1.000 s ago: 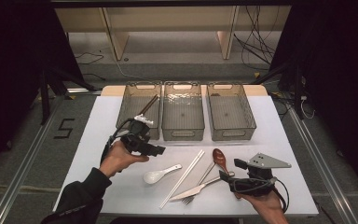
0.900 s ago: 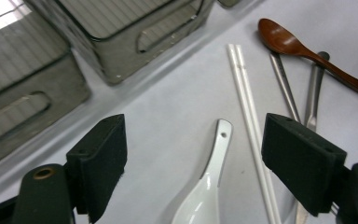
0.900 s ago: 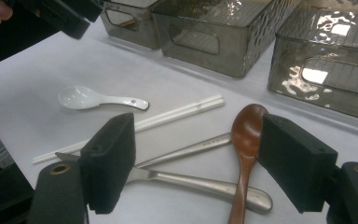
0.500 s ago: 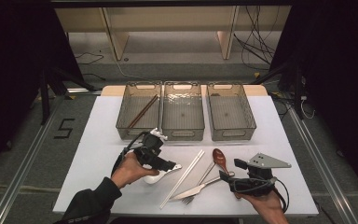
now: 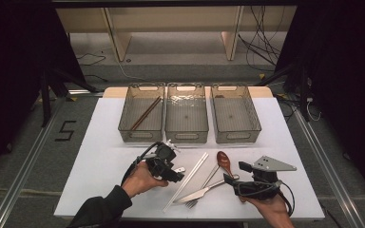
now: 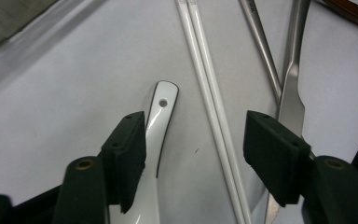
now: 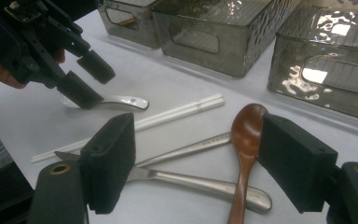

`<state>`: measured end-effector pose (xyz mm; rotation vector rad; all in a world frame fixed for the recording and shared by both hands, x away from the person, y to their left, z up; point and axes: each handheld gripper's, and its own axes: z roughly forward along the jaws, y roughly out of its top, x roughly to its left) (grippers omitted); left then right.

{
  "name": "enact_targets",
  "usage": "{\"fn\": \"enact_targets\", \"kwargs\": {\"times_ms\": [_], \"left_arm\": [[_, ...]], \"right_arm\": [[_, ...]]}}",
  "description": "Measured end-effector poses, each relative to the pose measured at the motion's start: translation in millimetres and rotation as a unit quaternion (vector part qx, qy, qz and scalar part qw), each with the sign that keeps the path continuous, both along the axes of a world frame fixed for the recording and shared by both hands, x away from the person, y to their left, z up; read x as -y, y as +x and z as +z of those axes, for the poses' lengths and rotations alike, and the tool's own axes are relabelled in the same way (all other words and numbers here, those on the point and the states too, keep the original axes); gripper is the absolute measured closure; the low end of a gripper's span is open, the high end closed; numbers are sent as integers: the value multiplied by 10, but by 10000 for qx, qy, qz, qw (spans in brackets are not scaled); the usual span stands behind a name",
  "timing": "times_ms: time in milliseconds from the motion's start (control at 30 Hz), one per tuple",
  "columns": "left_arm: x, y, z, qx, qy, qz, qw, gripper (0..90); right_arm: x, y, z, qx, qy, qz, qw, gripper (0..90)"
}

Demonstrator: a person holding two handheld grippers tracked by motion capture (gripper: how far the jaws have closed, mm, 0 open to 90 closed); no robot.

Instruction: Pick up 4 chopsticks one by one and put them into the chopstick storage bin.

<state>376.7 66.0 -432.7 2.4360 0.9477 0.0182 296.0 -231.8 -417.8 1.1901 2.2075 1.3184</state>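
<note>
Fingers of our left gripper [image 6: 193,158] have just been closing, still spread around the white spoon [image 6: 156,135] handle (one pad touching); right gripper [image 7: 205,168] fingers spread, empty.

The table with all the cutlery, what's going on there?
A person is sorting utensils into three bins. The left gripper is down over the white spoon, its jaws just closing around the handle, not yet clamped. The right gripper waits open by the wooden spoon, knife and white chopsticks. Brown chopsticks lie in the left bin.
</note>
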Motion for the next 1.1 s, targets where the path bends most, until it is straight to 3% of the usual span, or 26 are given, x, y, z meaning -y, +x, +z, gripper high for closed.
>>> {"fn": "enact_targets", "kwargs": {"times_ms": [367, 467, 567, 667, 1100], "left_arm": [[129, -41, -105, -105, 78, -194, 9997, 558], [163, -43, -145, -52, 219, -242, 9995, 591], [190, -44, -184, -113, 244, -258, 9993, 616], [230, -73, -203, 20, 442, -345, 9984, 631], [274, -61, -292, -51, 588, -397, 9975, 714]], "right_arm": [[-1, -2, 2, 0, -10, 7, 10000, 284], [-1, 0, -1, -8, -12, 7, 10000, 284], [-4, -1, -1, -7, -15, 16, 10000, 284], [-4, -3, 0, -8, -3, 18, 10000, 284], [-1, -9, 6, 0, 1, 24, 10000, 284]]}}
